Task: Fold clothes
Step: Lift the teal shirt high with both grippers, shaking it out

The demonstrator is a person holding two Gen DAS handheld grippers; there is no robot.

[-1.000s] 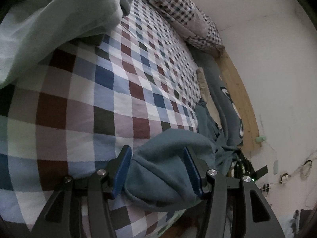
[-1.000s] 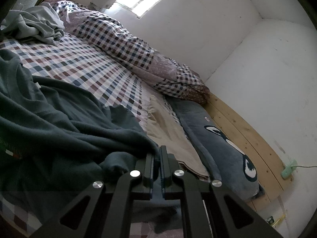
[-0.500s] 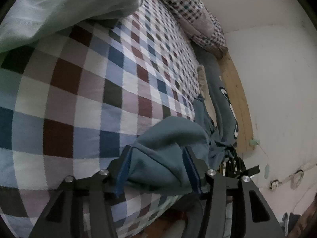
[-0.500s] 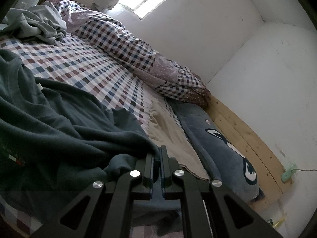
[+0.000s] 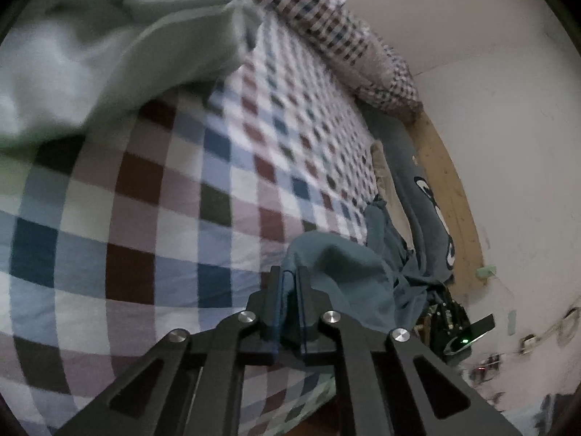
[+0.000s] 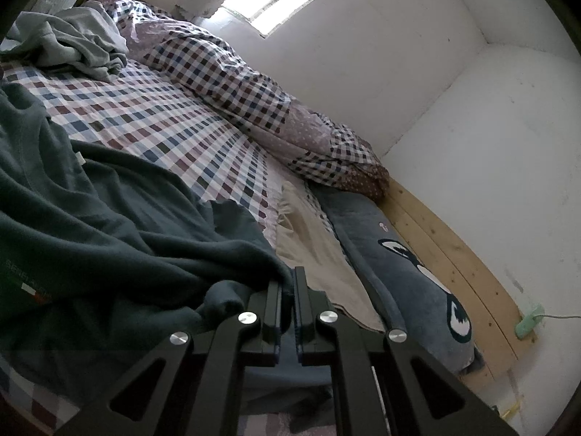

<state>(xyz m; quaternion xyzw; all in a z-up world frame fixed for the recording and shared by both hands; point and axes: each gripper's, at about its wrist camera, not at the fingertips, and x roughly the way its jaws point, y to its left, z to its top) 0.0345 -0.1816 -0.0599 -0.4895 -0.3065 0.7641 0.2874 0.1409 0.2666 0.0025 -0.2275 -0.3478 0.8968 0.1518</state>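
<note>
Bed [image 6: 152,120]: we see a soft checked sheet, flat squares of maroon, blue and white.
Duvet [image 6: 232,83]: puffy, small-checked, heaped along the bed's far edge.
Pale green garment [image 5: 109,36]: limp, crumpled, at the far corner.
Teal sweatshirt [image 6: 109,218]: thick fleecy knit, rumpled on the bed's near edge.
Left hand-held gripper [image 5: 289,283]: clamped on a sweatshirt fold.
Right hand-held gripper [image 6: 287,290]: pinching its hem.

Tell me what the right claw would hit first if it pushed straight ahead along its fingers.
The right claw is shut on the dark teal garment. Just beyond its tips lies the beige cloth on the bed, so it would probably meet that first, then the grey cartoon pillow. Depth is uncertain.
</note>
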